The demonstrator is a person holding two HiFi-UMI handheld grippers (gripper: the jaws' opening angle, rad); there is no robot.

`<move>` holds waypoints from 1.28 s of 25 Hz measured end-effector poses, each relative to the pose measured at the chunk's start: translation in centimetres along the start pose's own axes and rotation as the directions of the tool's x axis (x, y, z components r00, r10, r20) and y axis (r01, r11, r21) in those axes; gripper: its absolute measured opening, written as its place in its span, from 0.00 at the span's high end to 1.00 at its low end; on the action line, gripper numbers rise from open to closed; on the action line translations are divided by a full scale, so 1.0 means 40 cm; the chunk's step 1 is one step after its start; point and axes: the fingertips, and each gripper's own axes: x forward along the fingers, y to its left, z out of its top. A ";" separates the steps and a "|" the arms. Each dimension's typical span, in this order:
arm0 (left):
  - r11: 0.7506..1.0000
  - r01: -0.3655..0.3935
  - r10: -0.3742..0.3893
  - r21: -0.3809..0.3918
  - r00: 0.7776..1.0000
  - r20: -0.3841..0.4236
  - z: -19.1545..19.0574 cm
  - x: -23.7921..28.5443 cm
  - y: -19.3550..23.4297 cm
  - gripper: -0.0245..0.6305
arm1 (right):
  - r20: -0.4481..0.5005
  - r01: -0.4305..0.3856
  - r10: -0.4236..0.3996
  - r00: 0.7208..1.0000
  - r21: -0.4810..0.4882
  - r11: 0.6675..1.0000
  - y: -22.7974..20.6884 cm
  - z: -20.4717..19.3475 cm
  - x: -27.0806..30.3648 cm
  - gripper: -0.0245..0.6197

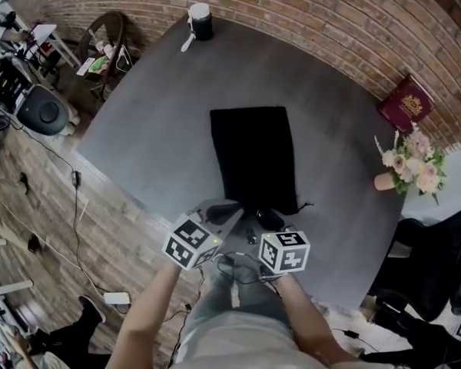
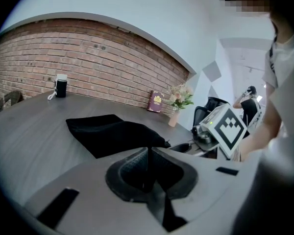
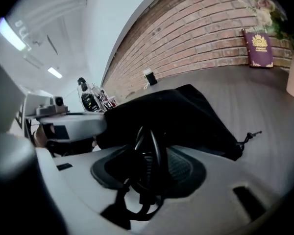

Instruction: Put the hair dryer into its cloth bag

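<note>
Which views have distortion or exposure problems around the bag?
Head view: even light, fisheye bows the brick wall; cloth bag reads flat black, no folds. Left gripper view: dark vignette, own jaws soft. Right gripper view: tilted horizon, dark corners, black cord between the jaws underexposed.

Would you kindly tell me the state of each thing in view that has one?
Left claw: shut, nothing in it.
Right claw: shut on the cord.
Bag: lying on the table, unheld.
Book: closed, upright by the wall.
Vase: upright, holding flowers.
</note>
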 end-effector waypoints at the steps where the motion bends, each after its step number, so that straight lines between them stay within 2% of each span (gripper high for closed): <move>1: 1.000 0.007 -0.007 0.002 1.000 -0.001 0.000 0.002 -0.004 0.93 | 0.022 -0.009 0.008 1.000 0.016 1.000 0.000 0.012 0.003 0.68; 8: 1.000 0.015 -0.015 0.003 1.000 0.011 0.010 -0.003 -0.009 0.93 | 0.135 -0.059 0.048 0.990 0.078 0.995 -0.001 0.089 0.029 0.68; 21: 0.997 0.056 -0.052 -0.049 0.995 0.090 0.066 -0.013 -0.009 0.93 | 0.294 -0.092 0.069 0.953 0.064 0.994 -0.027 0.223 0.091 0.69; 26: 0.998 0.045 -0.040 -0.052 0.995 0.091 0.069 -0.014 -0.002 0.93 | 0.299 -0.078 0.060 0.952 0.049 0.996 -0.038 0.242 0.121 0.69; 30: 0.998 0.034 -0.030 -0.060 0.997 0.075 0.051 -0.010 0.003 0.93 | 0.267 -0.089 0.068 0.961 0.068 0.994 -0.048 0.221 0.146 0.69; 32: 0.997 0.026 -0.021 -0.070 0.997 0.071 0.043 -0.010 0.008 0.93 | 0.241 -0.083 0.069 0.968 0.047 0.995 -0.049 0.210 0.157 0.67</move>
